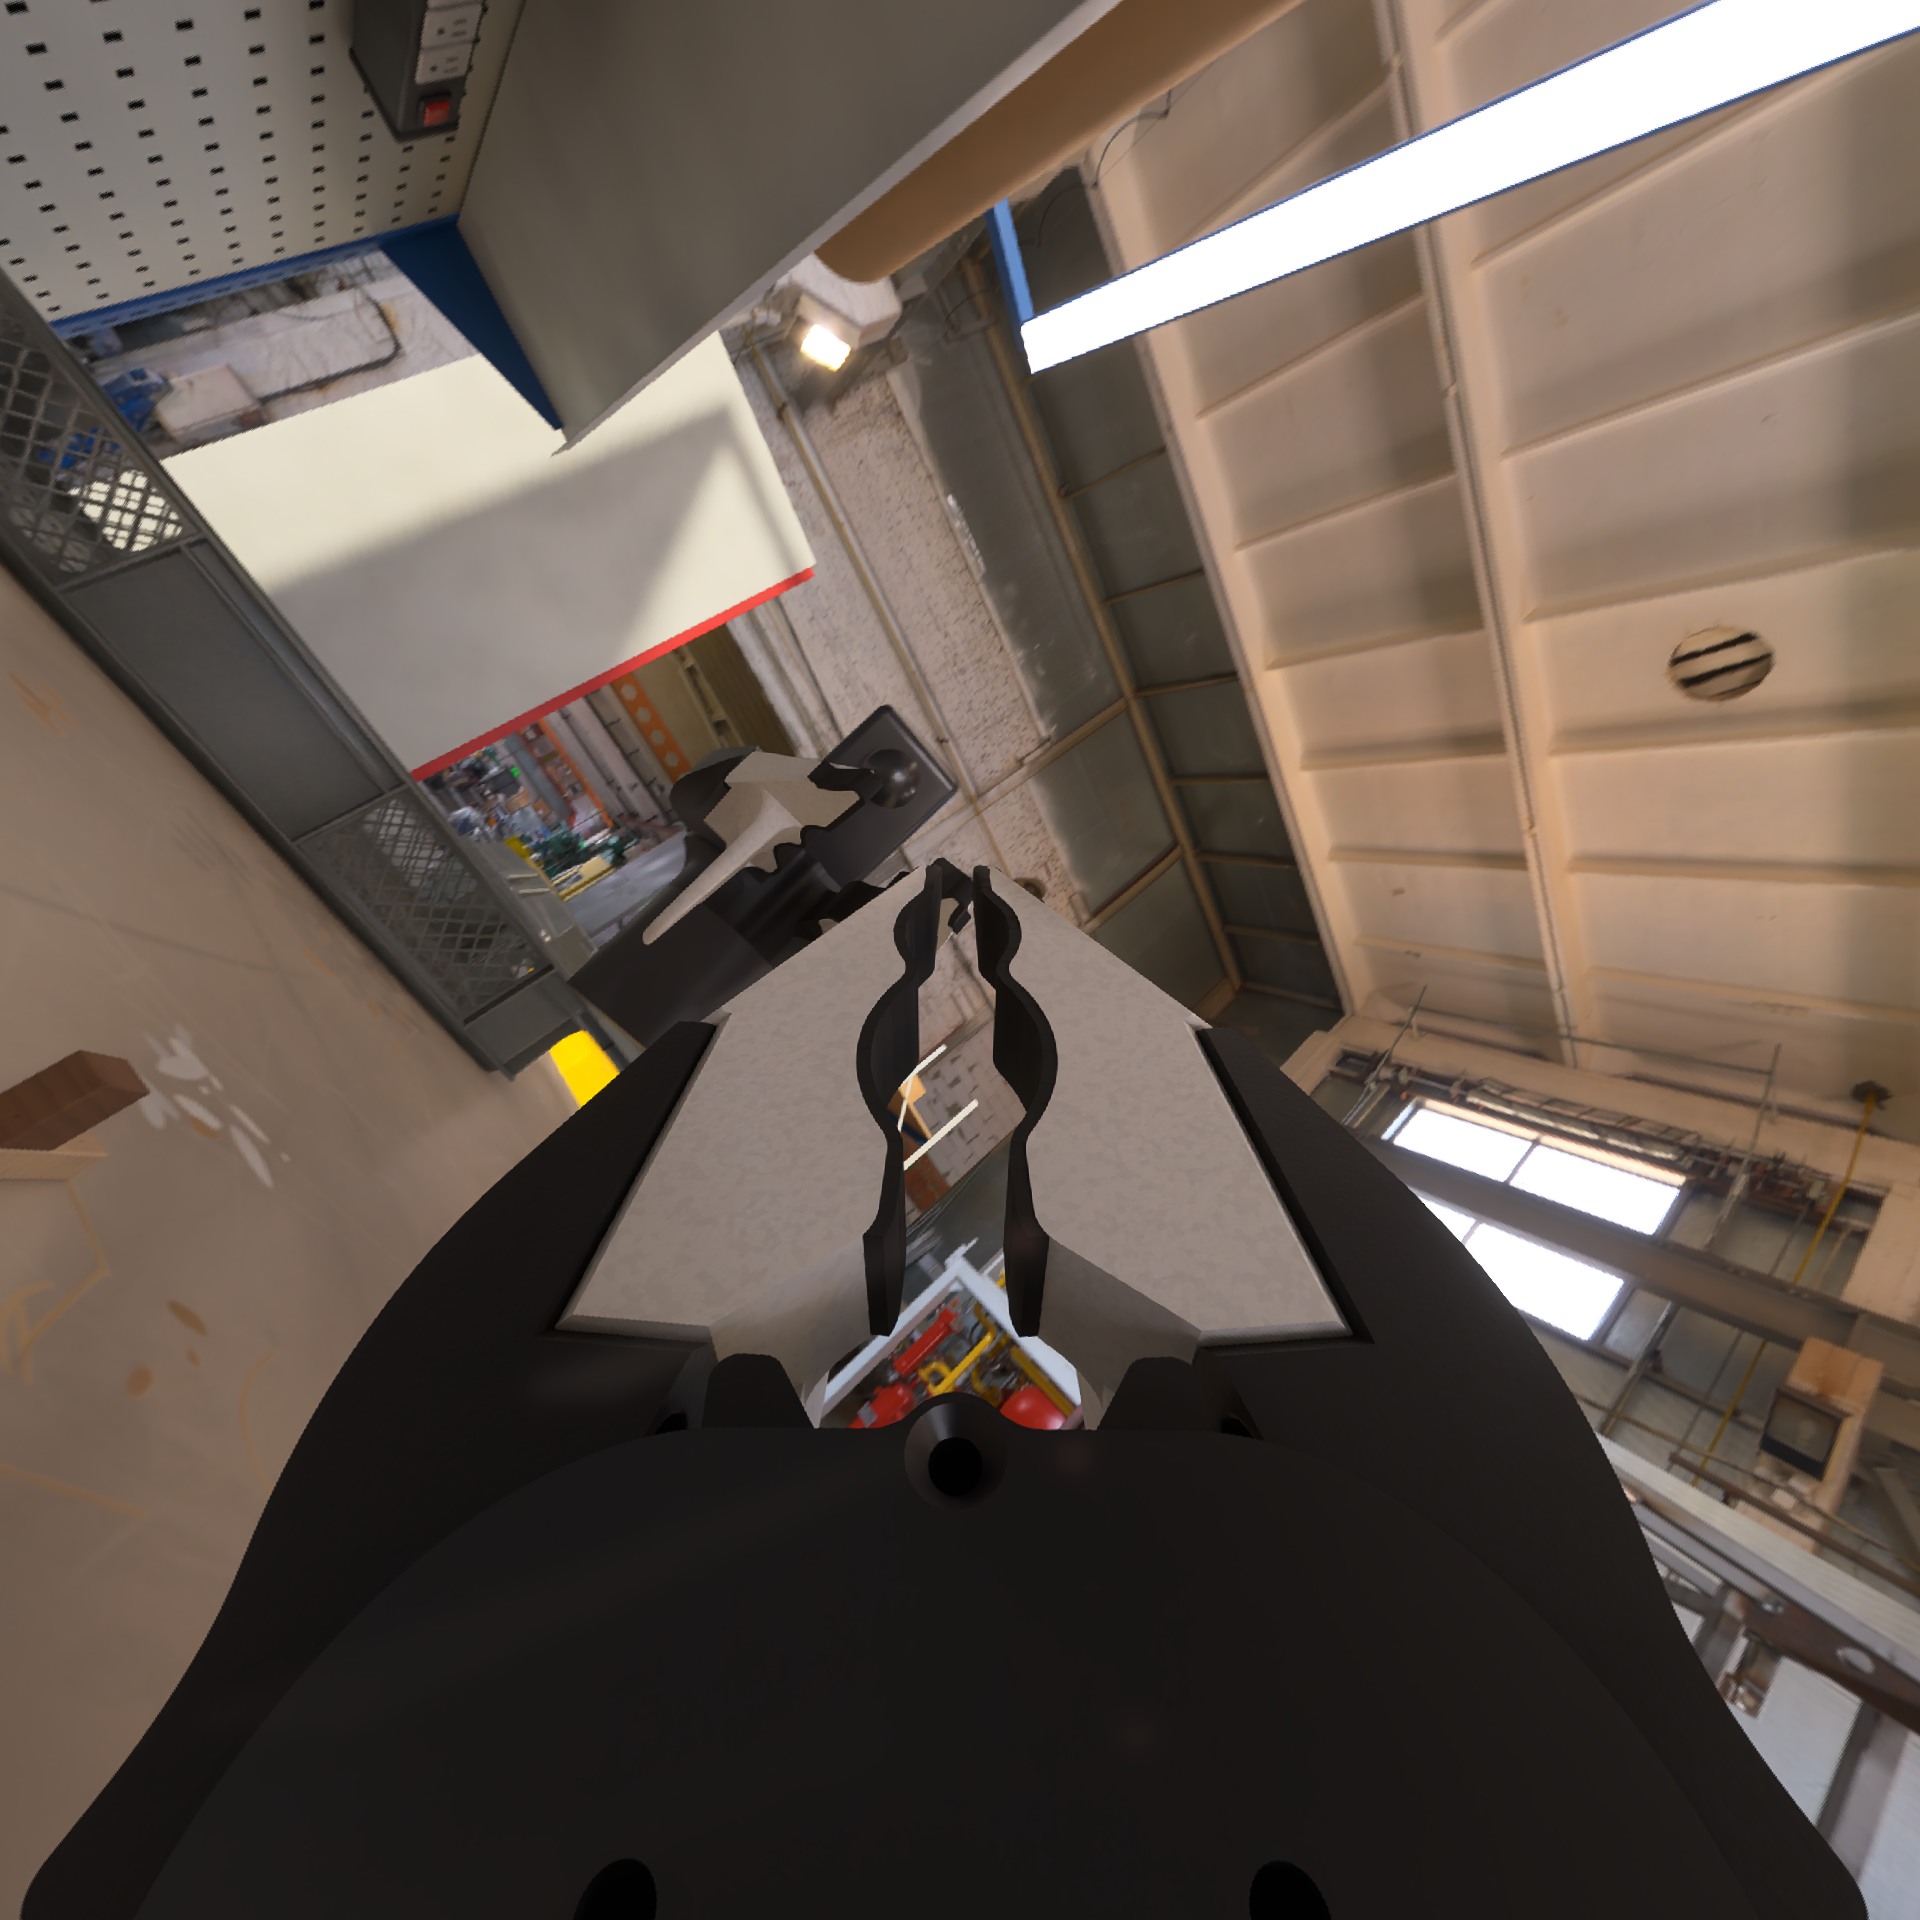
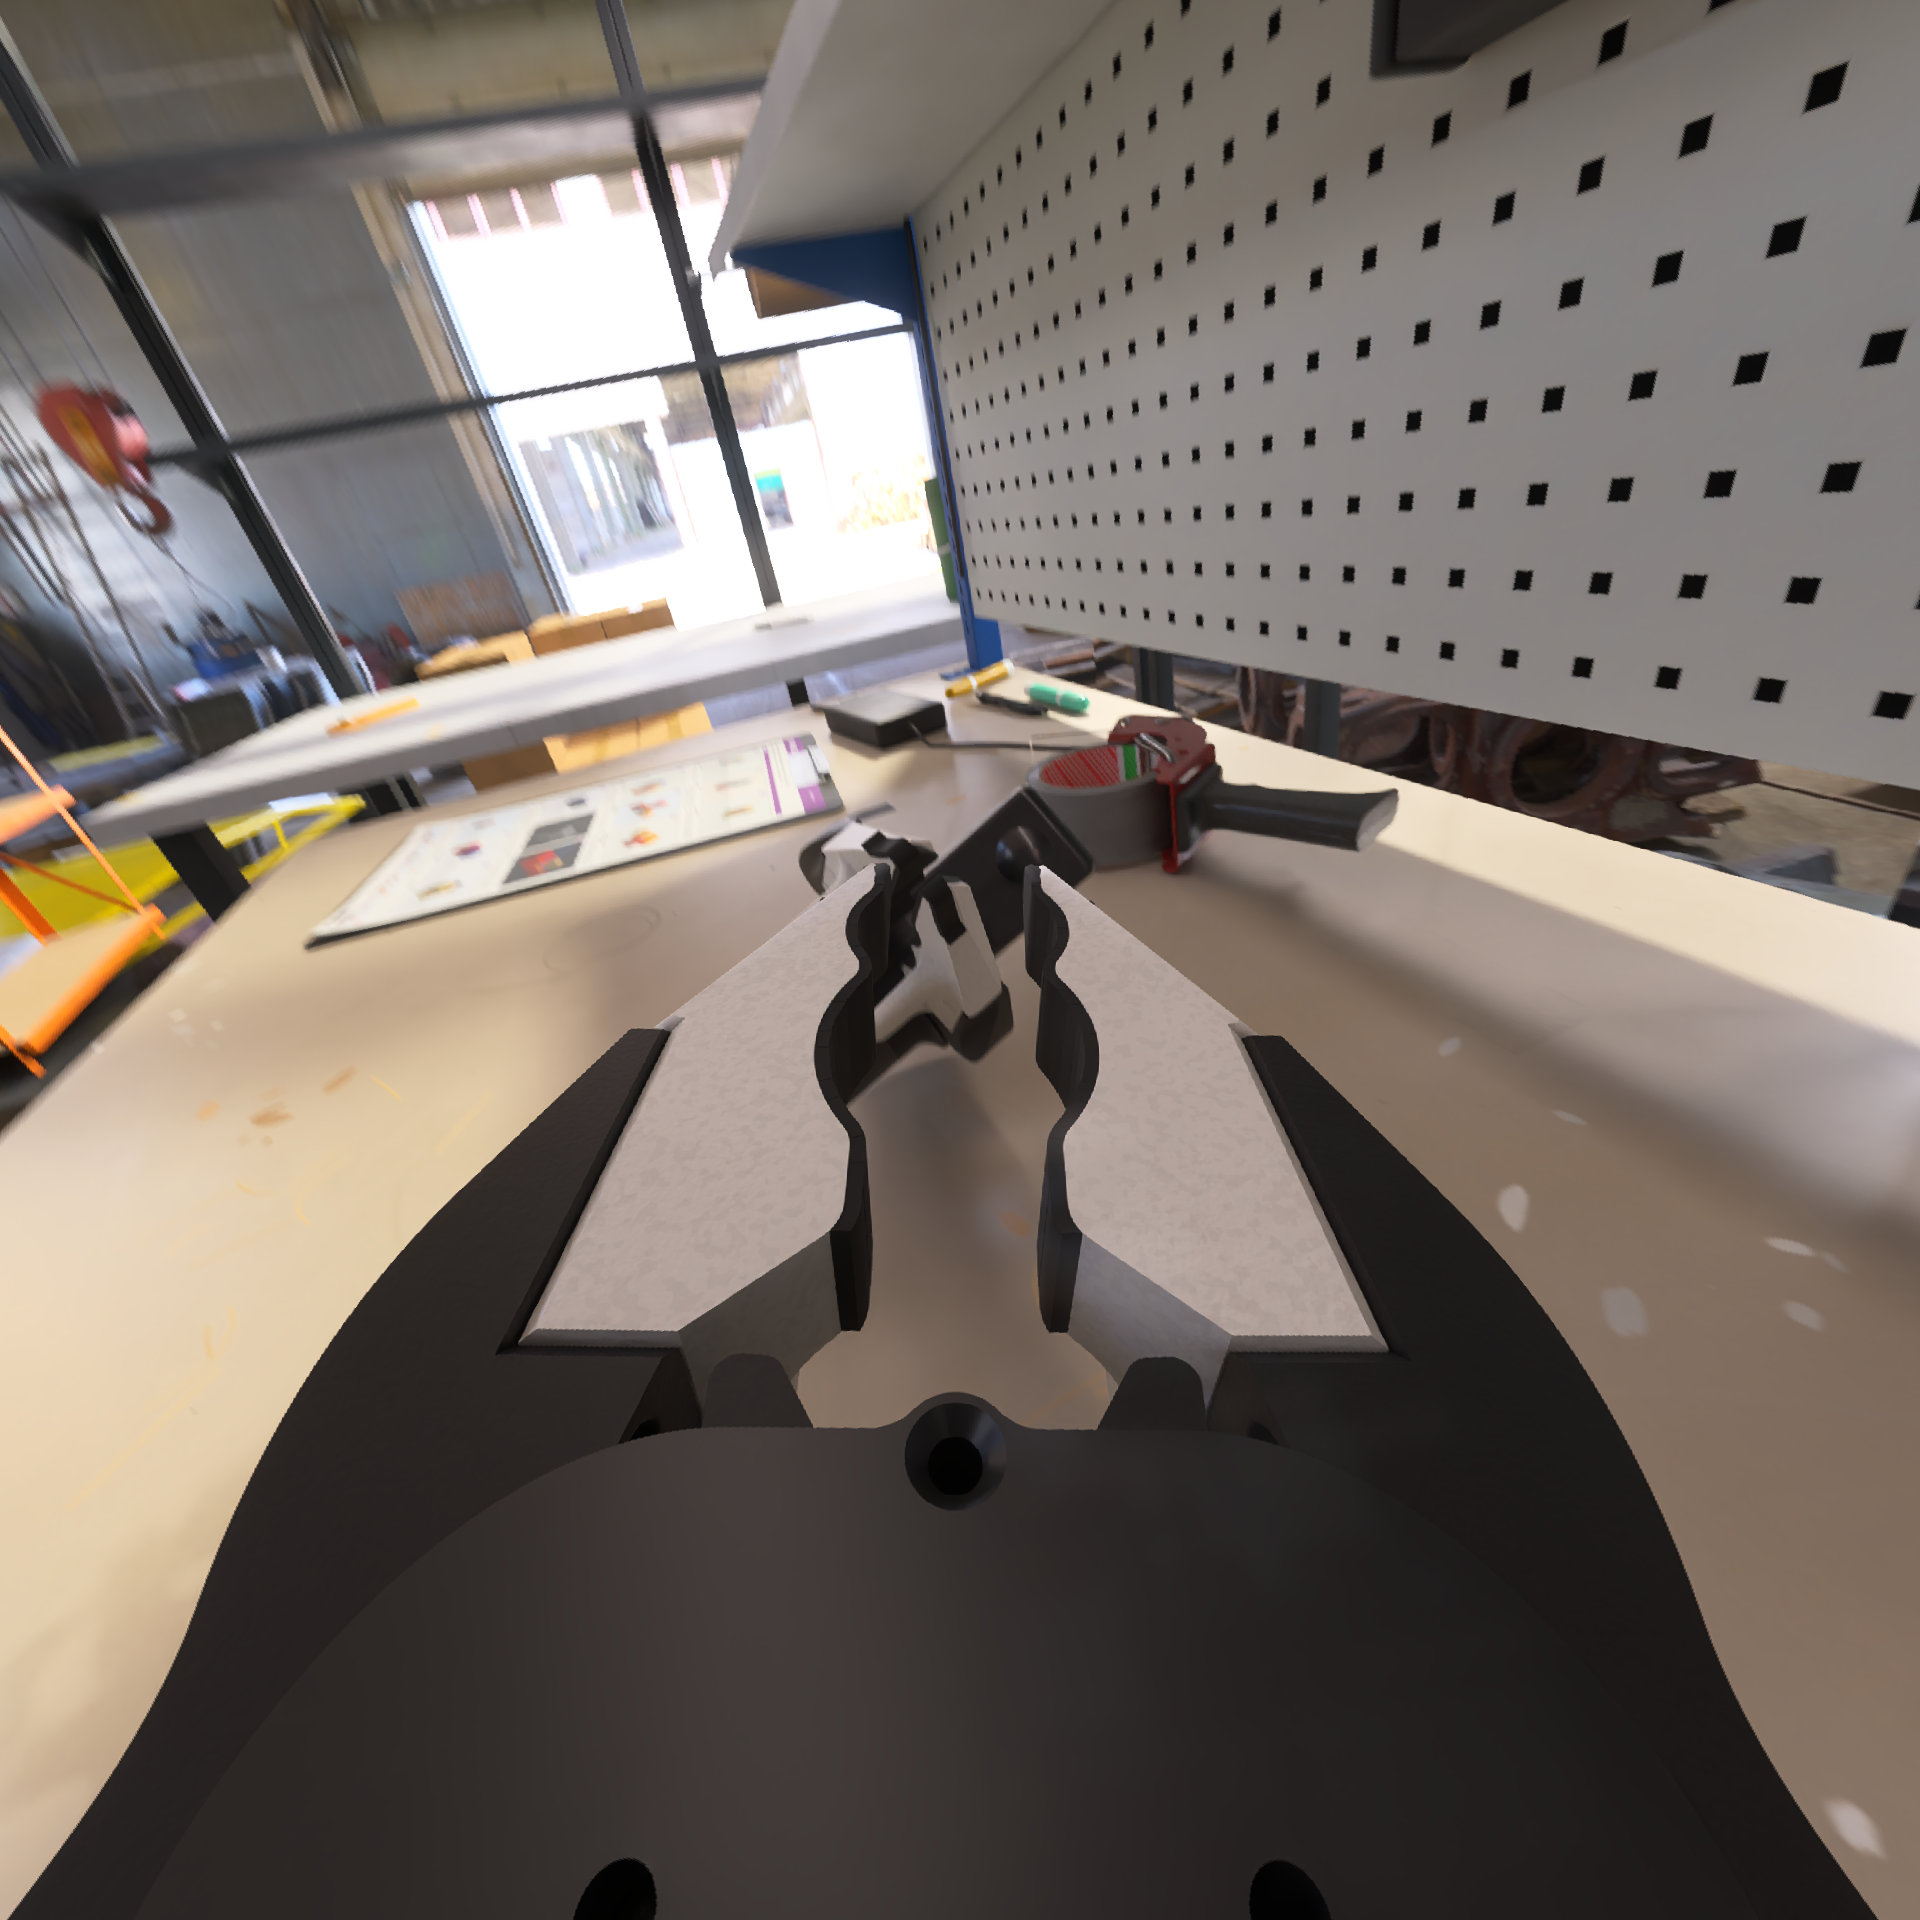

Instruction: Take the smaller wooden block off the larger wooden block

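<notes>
My left claw (image 1: 956, 883), tips nearly touching, empty, sits right of the stacked smaller wooden block (image 1: 68, 1101); right claw (image 2: 956, 883) gapes.

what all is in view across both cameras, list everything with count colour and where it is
smaller wooden block: 1, dark brown, left edge of the left wrist view, on the pale block
larger wooden block: 1, pale wood, under it, mostly cut off
tape dispenser: 1, grey and dark red, on the table by the pegboard
printed sheet: 1, white with colour patches, flat on the table, far left
black box: 1, far end of the table
markers: 2, one green, one yellow, far end
pegboard: 1, white, behind the table
table: 1, beige
left gripper: 1, black and grey, tips nearly touching, holds nothing
right gripper: 1, black and grey, jaws apart, holds nothing
</notes>
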You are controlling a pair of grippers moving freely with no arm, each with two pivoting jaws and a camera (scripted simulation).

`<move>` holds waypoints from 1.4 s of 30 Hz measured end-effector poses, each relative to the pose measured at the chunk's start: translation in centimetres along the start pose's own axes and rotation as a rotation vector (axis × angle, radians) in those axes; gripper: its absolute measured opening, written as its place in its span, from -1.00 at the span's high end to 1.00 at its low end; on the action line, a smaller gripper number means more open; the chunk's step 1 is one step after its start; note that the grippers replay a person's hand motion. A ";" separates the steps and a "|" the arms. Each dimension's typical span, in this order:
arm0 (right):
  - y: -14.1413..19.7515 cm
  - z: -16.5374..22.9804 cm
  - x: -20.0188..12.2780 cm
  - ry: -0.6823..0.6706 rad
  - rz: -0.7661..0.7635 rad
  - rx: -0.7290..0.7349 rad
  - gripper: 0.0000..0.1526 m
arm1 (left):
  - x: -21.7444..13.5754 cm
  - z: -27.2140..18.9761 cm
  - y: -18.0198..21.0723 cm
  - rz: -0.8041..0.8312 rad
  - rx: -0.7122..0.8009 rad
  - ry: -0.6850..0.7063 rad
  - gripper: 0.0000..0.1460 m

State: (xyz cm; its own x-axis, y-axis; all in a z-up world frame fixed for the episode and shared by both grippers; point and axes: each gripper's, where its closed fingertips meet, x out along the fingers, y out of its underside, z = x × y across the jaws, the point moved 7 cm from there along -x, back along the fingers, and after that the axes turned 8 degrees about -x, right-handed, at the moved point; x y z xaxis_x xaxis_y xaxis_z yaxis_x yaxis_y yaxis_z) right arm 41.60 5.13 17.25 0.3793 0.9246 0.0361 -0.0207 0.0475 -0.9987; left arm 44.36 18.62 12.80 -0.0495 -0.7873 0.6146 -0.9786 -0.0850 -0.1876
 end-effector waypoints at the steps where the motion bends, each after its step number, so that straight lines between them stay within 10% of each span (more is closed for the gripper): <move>1: 0.1 0.0 -0.1 0.005 0.027 -0.025 0.67 | 0.0 0.0 -0.1 0.013 0.006 -0.013 0.92; 11: 1.7 0.0 0.2 0.095 0.208 -0.167 1.00 | -0.9 0.4 -1.1 0.043 0.060 -0.156 0.91; 26: 4.5 -4.2 -1.8 0.167 0.086 0.321 0.69 | -3.9 1.4 -3.0 0.189 0.471 -0.782 0.90; 33: 7.8 -5.1 -3.5 0.268 0.491 0.180 0.63 | -3.9 2.4 -1.7 0.447 0.872 -1.114 0.90; 42: 11.0 -4.3 -3.3 0.192 0.764 0.098 0.74 | -5.5 4.5 -0.4 0.802 0.958 -1.291 0.90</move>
State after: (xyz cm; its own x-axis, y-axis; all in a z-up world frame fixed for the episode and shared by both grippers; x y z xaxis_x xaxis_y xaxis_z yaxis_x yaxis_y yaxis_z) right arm 44.09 0.98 6.00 0.3801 0.6334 -0.6741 -0.4180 -0.5325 -0.7360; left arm 45.90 20.28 6.07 0.2256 -0.7005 -0.6771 -0.3294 0.5992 -0.7297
